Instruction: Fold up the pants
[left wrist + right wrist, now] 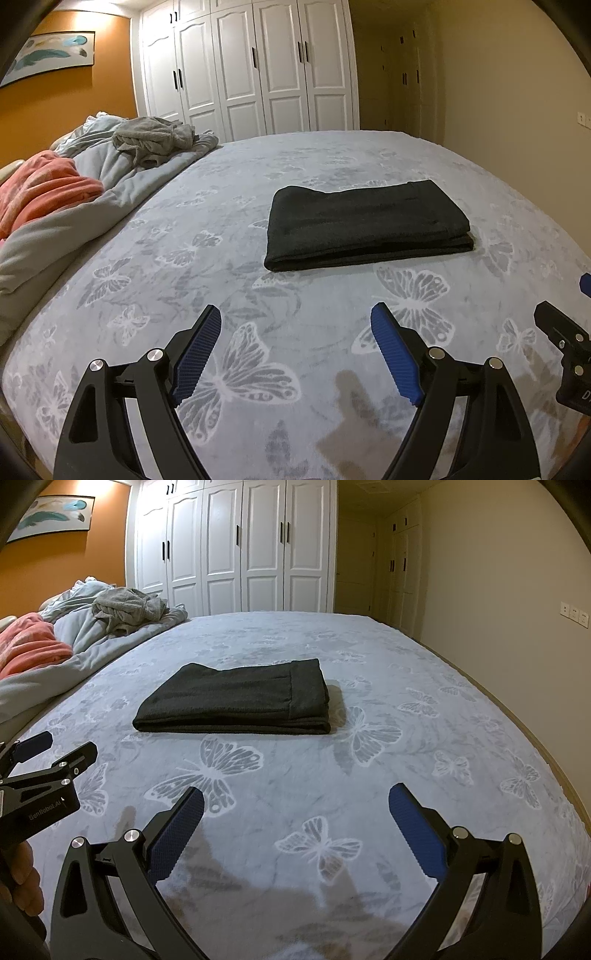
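A: Pants [236, 701]: matt black knit cloth, faintly napped. Bedspread [406, 760]: soft fleecy cloth.

B: Left gripper [295, 354]: matt black plastic, ribbed blue pads [195, 358], shiny metal pins.

Bed [332, 369] is covered by a grey butterfly-print sheet. Folded black pants [365, 225] are seen mid-frame; crumpled grey bedding [122, 162] and an orange blanket [40, 184] at left.

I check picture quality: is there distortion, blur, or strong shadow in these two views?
Left wrist view: fisheye bends the bed edge, dark corners, pants sharp. Right wrist view: same bending, soft shadows fall below the open right gripper, no glare.
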`<state>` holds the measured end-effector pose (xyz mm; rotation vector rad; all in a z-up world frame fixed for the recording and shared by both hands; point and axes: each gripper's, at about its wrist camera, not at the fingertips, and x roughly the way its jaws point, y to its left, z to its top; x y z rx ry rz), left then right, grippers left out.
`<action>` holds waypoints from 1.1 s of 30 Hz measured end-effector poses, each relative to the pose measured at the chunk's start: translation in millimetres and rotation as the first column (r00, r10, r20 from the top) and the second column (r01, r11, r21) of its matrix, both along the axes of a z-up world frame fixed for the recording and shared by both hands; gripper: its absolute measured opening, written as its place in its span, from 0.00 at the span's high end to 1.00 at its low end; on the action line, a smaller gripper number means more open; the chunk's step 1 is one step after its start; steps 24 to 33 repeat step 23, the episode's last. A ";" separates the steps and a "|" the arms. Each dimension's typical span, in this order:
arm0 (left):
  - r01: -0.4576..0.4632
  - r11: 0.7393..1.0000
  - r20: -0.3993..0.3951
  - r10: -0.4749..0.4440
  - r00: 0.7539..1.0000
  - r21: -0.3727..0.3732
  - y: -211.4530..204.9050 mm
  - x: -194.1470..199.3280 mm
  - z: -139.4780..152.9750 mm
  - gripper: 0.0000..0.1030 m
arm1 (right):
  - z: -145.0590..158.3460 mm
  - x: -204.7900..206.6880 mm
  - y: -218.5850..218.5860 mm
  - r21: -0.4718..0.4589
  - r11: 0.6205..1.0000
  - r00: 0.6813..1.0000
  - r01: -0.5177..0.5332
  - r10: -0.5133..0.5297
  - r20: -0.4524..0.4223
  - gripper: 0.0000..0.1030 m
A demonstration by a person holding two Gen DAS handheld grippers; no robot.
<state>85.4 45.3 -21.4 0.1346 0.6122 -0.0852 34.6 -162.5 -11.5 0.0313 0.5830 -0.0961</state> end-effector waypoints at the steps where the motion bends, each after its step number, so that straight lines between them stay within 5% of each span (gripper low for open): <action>1: 0.002 1.000 -0.002 -0.002 1.000 0.001 -0.3 0.3 -0.3 0.21 | -0.4 0.1 -0.1 0.000 1.000 1.000 -0.002 0.002 -0.001 0.05; 33: 0.012 1.000 -0.024 -0.011 1.000 0.009 -4.3 1.0 -8.3 0.21 | -6.8 3.8 1.8 -0.011 1.000 1.000 -0.025 0.025 -0.018 0.05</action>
